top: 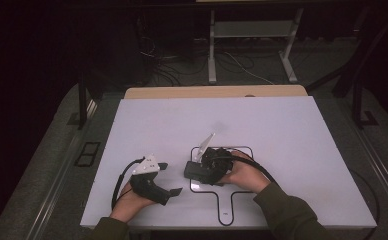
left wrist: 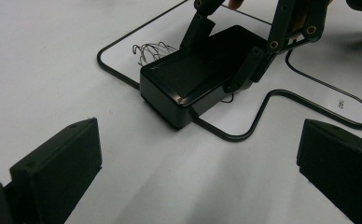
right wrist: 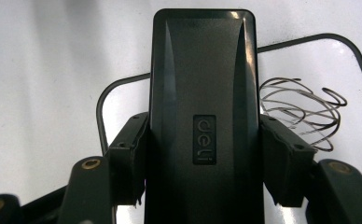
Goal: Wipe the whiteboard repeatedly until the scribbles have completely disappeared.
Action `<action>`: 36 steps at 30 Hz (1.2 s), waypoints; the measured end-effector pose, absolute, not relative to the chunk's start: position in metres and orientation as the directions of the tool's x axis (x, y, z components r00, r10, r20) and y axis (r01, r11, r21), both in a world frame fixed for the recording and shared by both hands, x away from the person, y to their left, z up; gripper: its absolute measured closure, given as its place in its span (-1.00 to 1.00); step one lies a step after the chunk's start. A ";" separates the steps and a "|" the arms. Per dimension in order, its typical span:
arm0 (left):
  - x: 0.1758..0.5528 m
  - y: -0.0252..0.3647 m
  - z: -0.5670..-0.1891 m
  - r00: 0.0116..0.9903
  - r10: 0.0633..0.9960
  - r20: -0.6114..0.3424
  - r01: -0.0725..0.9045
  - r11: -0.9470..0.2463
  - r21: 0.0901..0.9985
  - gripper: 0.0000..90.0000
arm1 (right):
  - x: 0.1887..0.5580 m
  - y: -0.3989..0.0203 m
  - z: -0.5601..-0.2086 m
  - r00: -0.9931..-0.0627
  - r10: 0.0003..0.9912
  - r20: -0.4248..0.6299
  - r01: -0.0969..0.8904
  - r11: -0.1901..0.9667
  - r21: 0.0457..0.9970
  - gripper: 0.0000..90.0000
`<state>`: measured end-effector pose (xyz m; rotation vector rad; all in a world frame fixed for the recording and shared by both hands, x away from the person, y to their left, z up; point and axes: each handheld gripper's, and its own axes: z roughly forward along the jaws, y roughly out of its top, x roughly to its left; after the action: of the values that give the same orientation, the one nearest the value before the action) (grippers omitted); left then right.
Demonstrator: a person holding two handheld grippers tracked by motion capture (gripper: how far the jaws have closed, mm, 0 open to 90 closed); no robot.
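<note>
1. Right gripper view: right gripper (right wrist: 202,163) is clamped on a black case (right wrist: 202,93), one jaw pressed against each long side. The case runs straight ahead between the jaws, glossy top up, with a small "deli" label on its middle.
2. Right gripper view: wire coil (right wrist: 300,112), thin loose loops, lies on the white table (right wrist: 39,70) just beside the far jaw, close against the case's side; whether it touches the case cannot be told.
3. Right gripper view: black outline (right wrist: 100,107), a drawn rounded frame on the table, passes under the case; the coil lies inside it.
4. Left gripper view: left gripper (left wrist: 198,158) has its jaws spread wide with nothing between them. The case sits ahead of them, well apart, shut, contents hidden.
5. High view: both grippers sit at the near edge of the table, with the person's hands on them.
</note>
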<state>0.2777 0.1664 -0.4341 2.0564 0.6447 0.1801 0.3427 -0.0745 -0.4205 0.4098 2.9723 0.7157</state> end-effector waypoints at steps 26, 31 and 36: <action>0.277 0.165 -0.434 0.852 0.508 -0.127 0.372 -0.417 0.829 -1.00 | 0.386 -0.087 -0.421 -0.916 0.401 0.001 0.357 0.815 0.456 -0.15; 0.278 0.165 -0.434 0.854 0.506 -0.124 0.370 -0.422 0.827 -1.00 | 0.396 -0.090 -0.422 -0.910 0.415 -0.007 0.366 0.810 0.459 -0.15; 0.278 0.165 -0.434 0.855 0.504 -0.123 0.370 -0.426 0.825 -1.00 | 0.405 -0.092 -0.421 -0.891 0.454 -0.003 0.403 0.795 0.454 -0.15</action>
<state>0.2780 0.1653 -0.4342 2.0636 0.6366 0.1753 0.4053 -0.0920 -0.4209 0.6879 2.8692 0.6870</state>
